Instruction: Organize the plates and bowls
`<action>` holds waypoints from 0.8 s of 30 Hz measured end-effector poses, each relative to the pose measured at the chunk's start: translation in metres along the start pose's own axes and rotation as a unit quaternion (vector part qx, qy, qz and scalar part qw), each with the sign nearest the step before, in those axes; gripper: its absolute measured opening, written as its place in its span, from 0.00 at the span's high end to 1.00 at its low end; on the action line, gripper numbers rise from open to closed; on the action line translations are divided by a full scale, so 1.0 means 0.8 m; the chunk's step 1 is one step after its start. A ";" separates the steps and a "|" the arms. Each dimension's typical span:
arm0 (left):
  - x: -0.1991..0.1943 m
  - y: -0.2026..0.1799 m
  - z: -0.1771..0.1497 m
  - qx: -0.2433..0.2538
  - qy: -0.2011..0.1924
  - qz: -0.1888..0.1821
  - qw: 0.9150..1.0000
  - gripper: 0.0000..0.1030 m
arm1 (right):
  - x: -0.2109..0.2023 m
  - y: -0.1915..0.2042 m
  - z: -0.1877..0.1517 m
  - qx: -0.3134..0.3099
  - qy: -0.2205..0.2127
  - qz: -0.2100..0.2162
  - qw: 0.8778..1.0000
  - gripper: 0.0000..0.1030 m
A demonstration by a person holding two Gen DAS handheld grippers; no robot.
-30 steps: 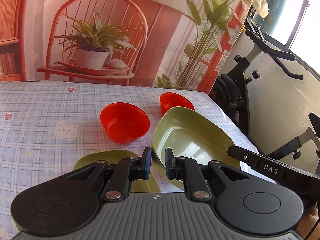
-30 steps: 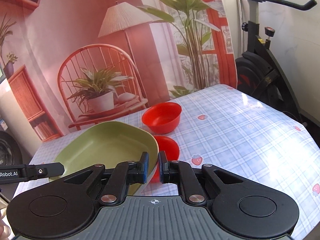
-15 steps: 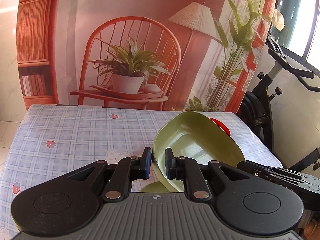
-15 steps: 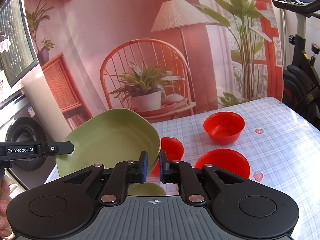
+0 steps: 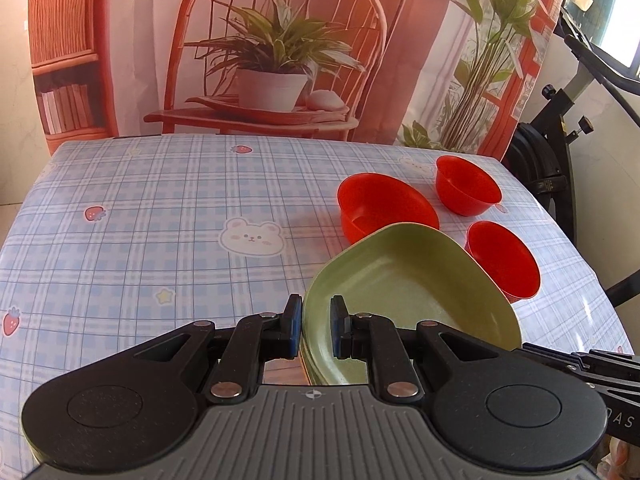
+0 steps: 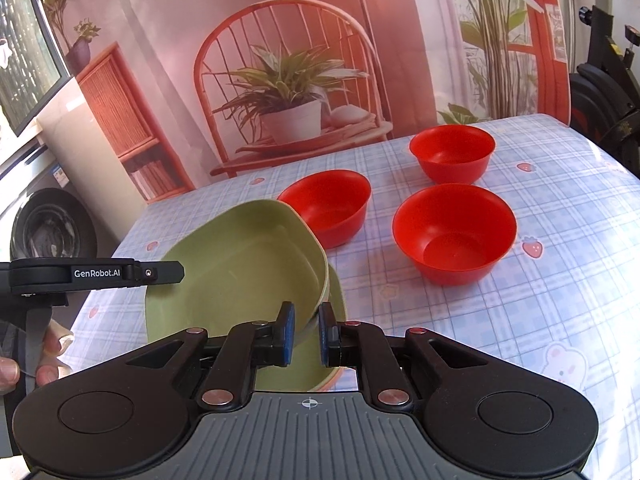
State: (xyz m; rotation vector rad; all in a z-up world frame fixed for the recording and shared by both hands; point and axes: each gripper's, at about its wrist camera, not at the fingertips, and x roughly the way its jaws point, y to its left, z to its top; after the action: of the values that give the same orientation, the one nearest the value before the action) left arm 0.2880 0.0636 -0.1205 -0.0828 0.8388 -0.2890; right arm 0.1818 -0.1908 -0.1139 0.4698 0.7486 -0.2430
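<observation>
A pale green plate (image 5: 404, 284) (image 6: 240, 276) hangs tilted between both grippers. My left gripper (image 5: 315, 328) is shut on its near-left rim. At the opposite rim my right gripper (image 6: 306, 332) is shut on it too. A second green plate (image 6: 338, 300) lies on the table right under the held one and is mostly covered by it. Three red bowls stand beyond on the checked tablecloth: one nearest the plate (image 5: 384, 204) (image 6: 328, 204), one far (image 5: 466, 190) (image 6: 452, 158), one to the right (image 5: 504, 256) (image 6: 454, 232).
An exercise bike (image 5: 560, 152) stands off the table's right edge. A printed backdrop (image 5: 280, 60) with a chair and plant hangs behind the table. A washing machine (image 6: 48, 232) sits left of the table. A person's fingers (image 6: 24, 364) hold the left gripper's handle.
Both grippers have come down and across with the green plate. It now hangs low over the second green plate, and all three red bowls show beyond it.
</observation>
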 end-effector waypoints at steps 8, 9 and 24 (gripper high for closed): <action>0.021 -0.009 0.000 0.013 0.016 0.012 1.000 0.85 | 0.009 -0.010 -0.017 0.022 0.029 0.006 0.999 0.88; 0.023 -0.009 0.000 0.013 0.017 0.013 1.000 0.85 | 0.009 -0.011 -0.018 0.024 0.031 0.006 0.999 0.88; 0.044 -0.008 0.006 0.016 0.023 0.024 0.999 0.85 | 0.018 -0.008 -0.025 0.022 0.053 0.021 0.998 0.88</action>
State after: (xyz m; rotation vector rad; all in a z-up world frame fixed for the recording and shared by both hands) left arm 0.3124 0.0471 -0.1411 -0.0261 0.8805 -0.2599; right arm 0.1777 -0.1872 -0.1389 0.5427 0.8381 -0.1970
